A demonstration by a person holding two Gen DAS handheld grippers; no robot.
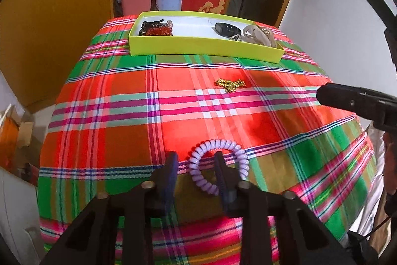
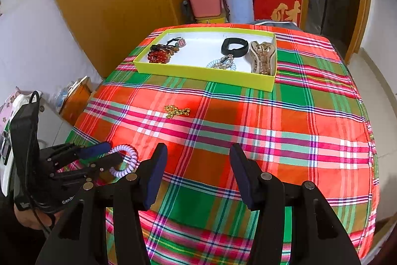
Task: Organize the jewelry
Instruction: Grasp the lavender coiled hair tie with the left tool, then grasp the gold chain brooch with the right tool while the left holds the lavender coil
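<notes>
Left gripper point(image 1: 196, 160) open, one finger threaded through a lilac spiral hair tie point(image 1: 218, 165) near the tablecloth's point(image 1: 111, 116) front edge. Right gripper point(image 2: 196, 165) wide open (holding nothing). Gold chain point(image 2: 176, 111) lies before the yellow-green tray point(image 2: 203, 73).

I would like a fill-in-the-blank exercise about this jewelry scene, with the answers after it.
1. The left claw has one finger through the ____ spiral hair tie.
2. The gold chain lies on the plaid cloth, ____ the yellow-green box.
3. The right claw is open and holds ____.
4. The black band lies ____ the box.

Answers: purple; outside; nothing; inside
</notes>
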